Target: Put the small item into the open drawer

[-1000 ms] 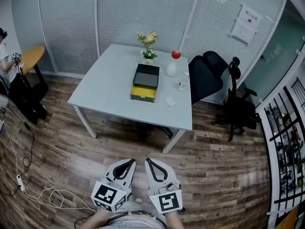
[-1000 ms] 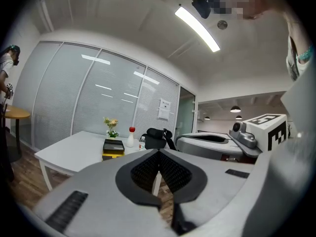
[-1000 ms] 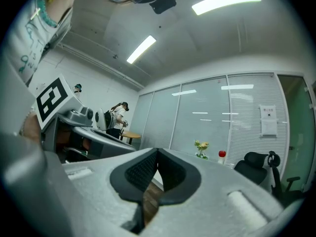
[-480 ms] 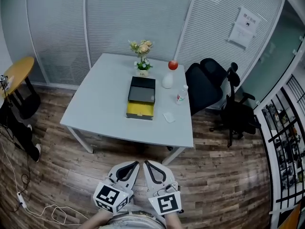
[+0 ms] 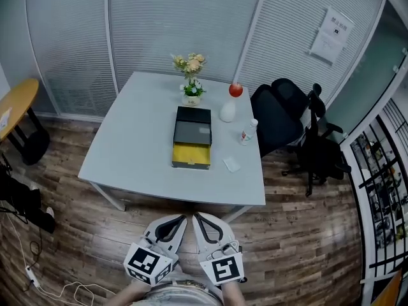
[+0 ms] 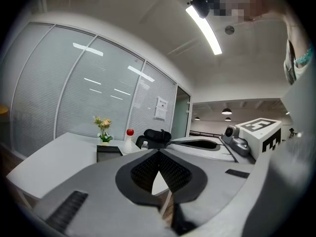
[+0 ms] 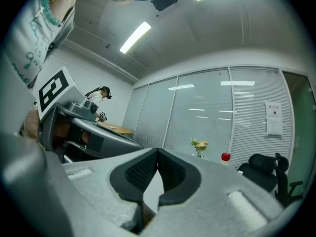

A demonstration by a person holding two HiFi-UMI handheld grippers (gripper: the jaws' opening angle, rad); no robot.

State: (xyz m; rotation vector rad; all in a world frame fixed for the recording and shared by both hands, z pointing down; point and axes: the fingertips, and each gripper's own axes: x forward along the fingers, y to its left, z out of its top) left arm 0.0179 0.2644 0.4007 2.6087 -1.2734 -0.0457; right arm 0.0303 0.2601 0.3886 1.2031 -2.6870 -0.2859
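Note:
A black drawer box (image 5: 193,126) stands in the middle of the pale table (image 5: 134,152), and its yellow drawer (image 5: 191,154) is pulled open toward me. To the right of the drawer lies a small white item (image 5: 231,164), flat on the tabletop. Both grippers hang low in front of me, well short of the table, over the wooden floor. My left gripper (image 5: 182,219) is shut and empty, as is my right gripper (image 5: 197,217). The left gripper view shows its shut jaws (image 6: 158,151) with the box (image 6: 109,153) far beyond them. The right gripper (image 7: 158,149) is shut on nothing too.
Behind the box are a flower vase (image 5: 190,94), a white vase with a red ball (image 5: 231,104) and a small bottle (image 5: 247,132). Two black office chairs (image 5: 284,116) stand right of the table. A round wooden table (image 5: 16,107) is at the left; cables (image 5: 57,289) lie on the floor.
The table has slid nearer and more centred in the head view as I approach it. Both grippers stay shut, side by side, in the same place in the view.

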